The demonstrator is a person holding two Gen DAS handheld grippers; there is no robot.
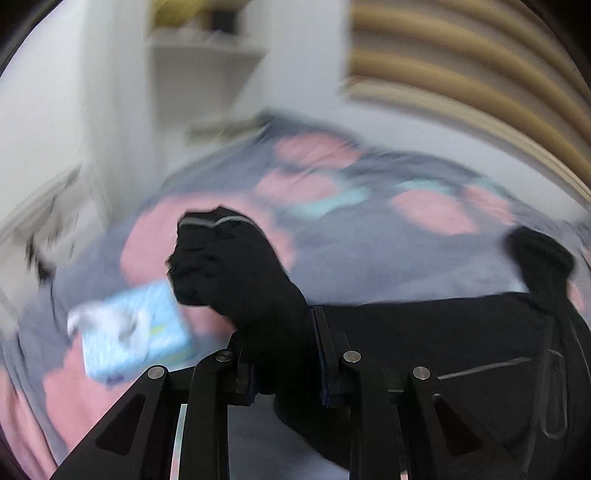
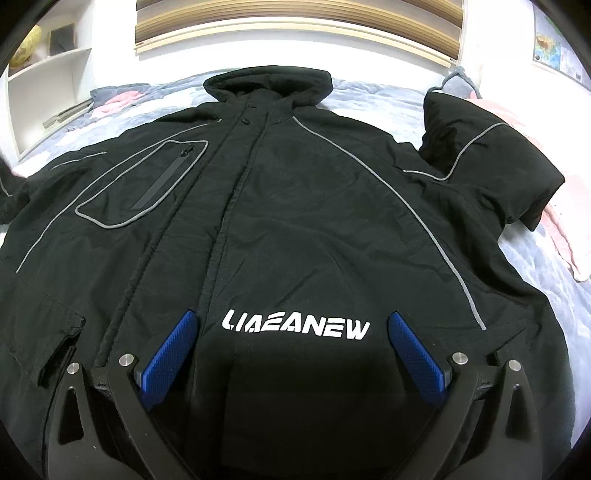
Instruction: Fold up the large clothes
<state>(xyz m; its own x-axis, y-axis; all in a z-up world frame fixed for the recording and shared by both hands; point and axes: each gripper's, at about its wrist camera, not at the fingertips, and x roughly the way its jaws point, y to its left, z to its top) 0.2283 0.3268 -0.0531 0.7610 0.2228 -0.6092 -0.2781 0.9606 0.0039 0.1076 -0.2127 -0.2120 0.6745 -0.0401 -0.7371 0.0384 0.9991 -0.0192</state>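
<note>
Across the bed point(image 2: 369, 99), on a grey quilt with pink patches, the black jacket point(image 2: 295, 221) is spread front-up. Its long axis runs from the hem nearest the right gripper point(image 2: 291, 332) to the hood point(image 2: 267, 83) at the far end, so the collar points away toward the slatted headboard point(image 2: 295, 29).

Right of the jacket body, one sleeve point(image 2: 491, 158) is bent back on itself.

Left of the jacket body, the other sleeve's cuff point(image 1: 229, 266) is clamped in the left gripper point(image 1: 284, 354), jaws narrow on the fabric, the cuff sticking out past the pads. That hand is judged nearer for the sleeve fold inward.

Over the white logo point(image 2: 295, 325) the right jaws stand wide, holding nothing.
</note>
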